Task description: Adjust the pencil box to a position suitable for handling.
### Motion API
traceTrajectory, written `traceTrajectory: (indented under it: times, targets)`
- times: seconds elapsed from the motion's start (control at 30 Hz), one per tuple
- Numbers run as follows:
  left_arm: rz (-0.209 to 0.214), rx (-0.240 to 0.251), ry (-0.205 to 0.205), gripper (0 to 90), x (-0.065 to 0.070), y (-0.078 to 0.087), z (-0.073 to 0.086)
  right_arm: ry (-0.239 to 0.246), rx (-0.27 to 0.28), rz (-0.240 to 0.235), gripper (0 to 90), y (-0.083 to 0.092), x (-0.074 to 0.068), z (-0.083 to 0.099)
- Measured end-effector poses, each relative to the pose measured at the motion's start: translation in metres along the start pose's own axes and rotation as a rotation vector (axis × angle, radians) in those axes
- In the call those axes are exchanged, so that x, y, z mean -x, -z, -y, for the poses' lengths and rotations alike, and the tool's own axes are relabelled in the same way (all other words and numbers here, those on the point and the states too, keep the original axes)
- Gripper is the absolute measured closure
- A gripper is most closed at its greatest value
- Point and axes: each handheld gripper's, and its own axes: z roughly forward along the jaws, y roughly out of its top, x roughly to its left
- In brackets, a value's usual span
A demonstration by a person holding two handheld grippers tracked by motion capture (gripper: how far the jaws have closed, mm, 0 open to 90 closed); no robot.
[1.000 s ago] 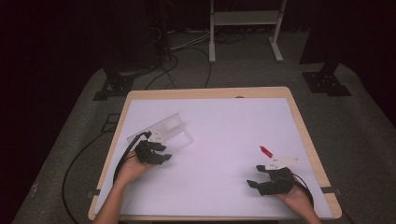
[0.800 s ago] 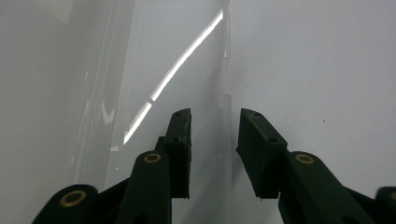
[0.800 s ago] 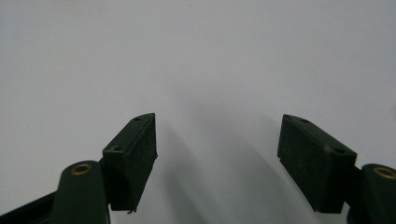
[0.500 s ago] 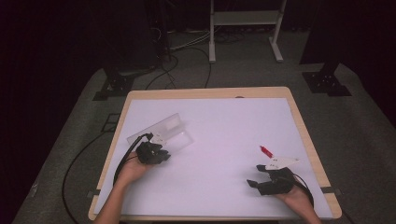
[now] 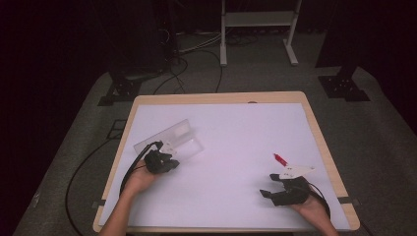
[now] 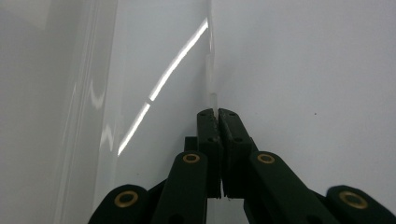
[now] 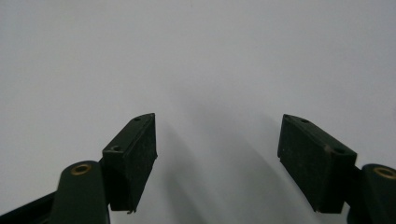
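A clear flat plastic case [image 5: 173,137] lies on the white table at the left. My left gripper [image 5: 170,154] sits at its near edge. In the left gripper view, the jaws have just been closing and now stand shut [image 6: 217,113] on a thin clear plastic edge [image 6: 212,88] of the case. My right gripper [image 5: 268,185] rests near the front right of the table, pointing left. Its jaws are wide open [image 7: 217,135] over bare table, with nothing between them. A small red object [image 5: 280,159] lies just beyond the right gripper, apart from it.
The white table surface [image 5: 236,132] has a wooden rim [image 5: 219,98]. Cables trail from both grippers off the table's sides. On the dark floor behind are stand feet [image 5: 344,88] and a metal frame [image 5: 258,29].
The left gripper's jaws have drawn together on the clear case's edge. Both hands, the case and the red object have stayed where they were.
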Motion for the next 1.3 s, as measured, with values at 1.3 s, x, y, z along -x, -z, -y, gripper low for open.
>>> traceTrajectory:
  times: [1.3]
  targets:
    - [0.024,0.080,-0.137,88.4,0.036,0.010,-0.039,-0.039,0.037,0.045,26.9,0.019,0.015,0.003]
